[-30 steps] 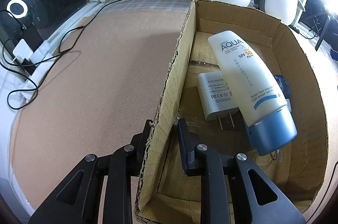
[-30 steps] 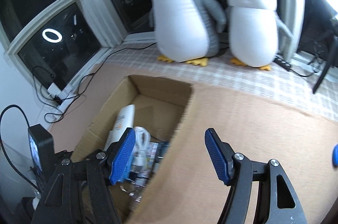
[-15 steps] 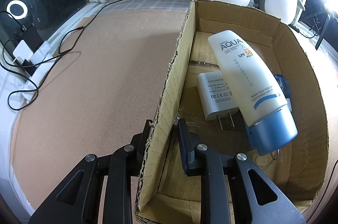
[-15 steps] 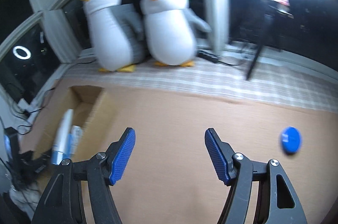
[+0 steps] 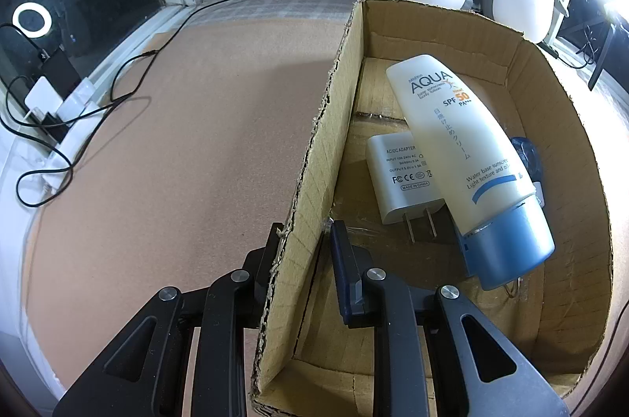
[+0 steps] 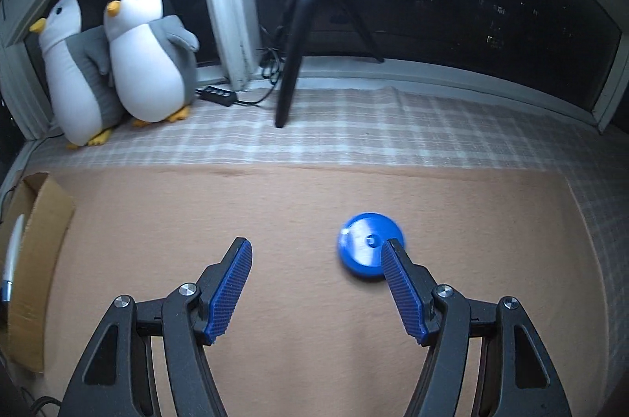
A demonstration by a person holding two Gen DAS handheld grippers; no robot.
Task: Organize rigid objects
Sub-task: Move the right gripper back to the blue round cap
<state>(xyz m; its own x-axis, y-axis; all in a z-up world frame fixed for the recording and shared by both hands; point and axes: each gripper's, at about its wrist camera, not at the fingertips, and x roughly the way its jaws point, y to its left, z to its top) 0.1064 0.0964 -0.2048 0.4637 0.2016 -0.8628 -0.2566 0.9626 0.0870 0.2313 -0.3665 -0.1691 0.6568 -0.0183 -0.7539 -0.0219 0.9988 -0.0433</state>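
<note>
- The right gripper (image 6: 316,283) has swung away from the cardboard box (image 6: 37,259), open and empty.
- The blue disc (image 6: 365,248) lies beyond its right fingertip; next, centre and close.
- The left gripper (image 5: 304,251) stays clamped on the box wall.

Corrugated cardboard box (image 5: 566,157), matt, torn rough rim. Glossy plastic lotion tube (image 5: 464,149) w/ satin blue cap. Smooth white plastic adapter (image 5: 397,181), metal prongs. Fuzzy matt peach mat (image 6: 314,204). Glossy blue plastic disc (image 6: 363,248), lower right. Ribbed blue pads (image 6: 232,283) on right gripper (image 6: 316,283).
</note>
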